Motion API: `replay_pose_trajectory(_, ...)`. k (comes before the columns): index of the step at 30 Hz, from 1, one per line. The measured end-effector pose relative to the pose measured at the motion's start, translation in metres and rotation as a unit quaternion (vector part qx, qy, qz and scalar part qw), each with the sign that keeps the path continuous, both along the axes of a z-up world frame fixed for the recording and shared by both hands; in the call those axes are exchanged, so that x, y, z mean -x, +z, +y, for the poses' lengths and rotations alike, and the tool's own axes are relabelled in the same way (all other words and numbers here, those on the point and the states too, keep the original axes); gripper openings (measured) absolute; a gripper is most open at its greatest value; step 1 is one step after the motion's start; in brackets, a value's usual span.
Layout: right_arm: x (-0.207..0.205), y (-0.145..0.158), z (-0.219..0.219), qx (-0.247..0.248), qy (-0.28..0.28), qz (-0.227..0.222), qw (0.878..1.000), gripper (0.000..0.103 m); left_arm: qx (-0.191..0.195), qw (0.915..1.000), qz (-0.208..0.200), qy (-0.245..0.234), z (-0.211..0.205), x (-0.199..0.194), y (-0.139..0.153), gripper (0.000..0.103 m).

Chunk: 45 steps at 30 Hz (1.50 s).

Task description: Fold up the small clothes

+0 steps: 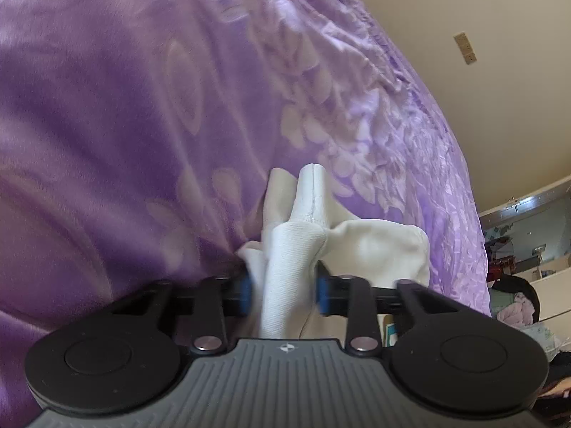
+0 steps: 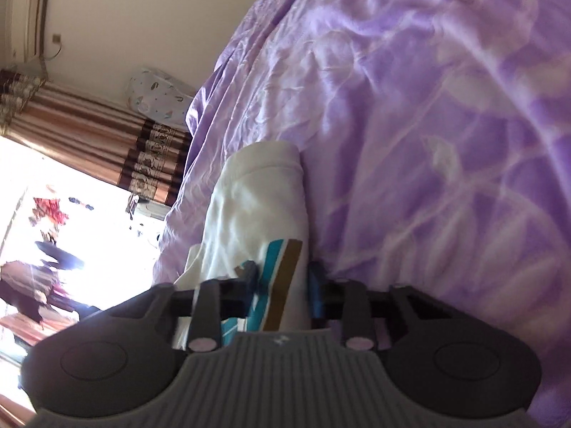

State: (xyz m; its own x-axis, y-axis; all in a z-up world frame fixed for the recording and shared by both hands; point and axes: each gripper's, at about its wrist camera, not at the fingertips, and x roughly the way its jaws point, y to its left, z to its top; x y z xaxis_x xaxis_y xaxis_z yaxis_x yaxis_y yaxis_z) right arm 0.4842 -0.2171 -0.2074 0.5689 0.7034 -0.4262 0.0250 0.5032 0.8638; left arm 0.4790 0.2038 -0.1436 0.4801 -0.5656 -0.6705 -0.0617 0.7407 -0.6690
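Observation:
A small white garment point(image 1: 296, 246) is held over a purple patterned bedspread point(image 1: 142, 107). My left gripper point(image 1: 283, 292) is shut on a bunched ribbed part of it, and cloth spills forward and to the right of the jaws. In the right wrist view the same white garment point(image 2: 257, 207) shows teal and brown stripes point(image 2: 282, 278). My right gripper point(image 2: 283, 285) is shut on that striped part, with the cloth running forward from the jaws. The fingertips point(image 2: 316, 285) are partly buried in cloth.
The purple bedspread point(image 2: 428, 142) fills most of both views. A beige wall with an outlet point(image 1: 465, 48) and cluttered shelves point(image 1: 517, 249) lie to the right in the left view. Striped curtains point(image 2: 107, 149), a bright window point(image 2: 53, 232) and a patterned pillow point(image 2: 157, 96) lie left in the right view.

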Motion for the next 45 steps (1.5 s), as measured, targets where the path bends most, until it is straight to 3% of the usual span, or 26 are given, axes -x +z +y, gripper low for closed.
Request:
replay_pose_trajectory(7, 0.019, 0.05, 0.011, 0.054, 0.006, -0.072, 0.996, 0.014, -0.05, 0.9964, -0.069, 0.001, -0.022, 0.029, 0.049, 0.022)
replay_pose_trajectory(13, 0.052, 0.113, 0.016, 0.088, 0.008, -0.135, 0.987, 0.014, -0.085, 0.9867, -0.138, 0.006, -0.033, 0.074, 0.107, 0.021)
replay_pose_trajectory(23, 0.17, 0.225, -0.007, 0.132, 0.002, -0.227, 0.965, 0.014, -0.076, 0.9718, -0.223, -0.004, -0.056, 0.185, 0.199, 0.02)
replay_pose_trajectory(28, 0.237, 0.26, -0.029, 0.147, -0.003, -0.237, 0.96, 0.014, -0.067, 0.97, -0.233, -0.018, -0.074, 0.233, 0.225, 0.02)
replay_pose_trajectory(32, 0.282, 0.263, -0.046, 0.156, -0.004, -0.228, 0.961, 0.014, -0.055, 0.9745, -0.215, -0.033, -0.084, 0.26, 0.22, 0.02)
replay_pose_trajectory(36, 0.295, 0.236, -0.063, 0.155, -0.005, -0.191, 0.969, 0.014, -0.055, 0.9818, -0.176, -0.046, -0.092, 0.256, 0.189, 0.02)
replay_pose_trajectory(45, 0.24, 0.154, -0.067, 0.17, -0.002, -0.106, 0.98, 0.014, -0.067, 0.9912, -0.097, -0.06, -0.105, 0.197, 0.111, 0.02)
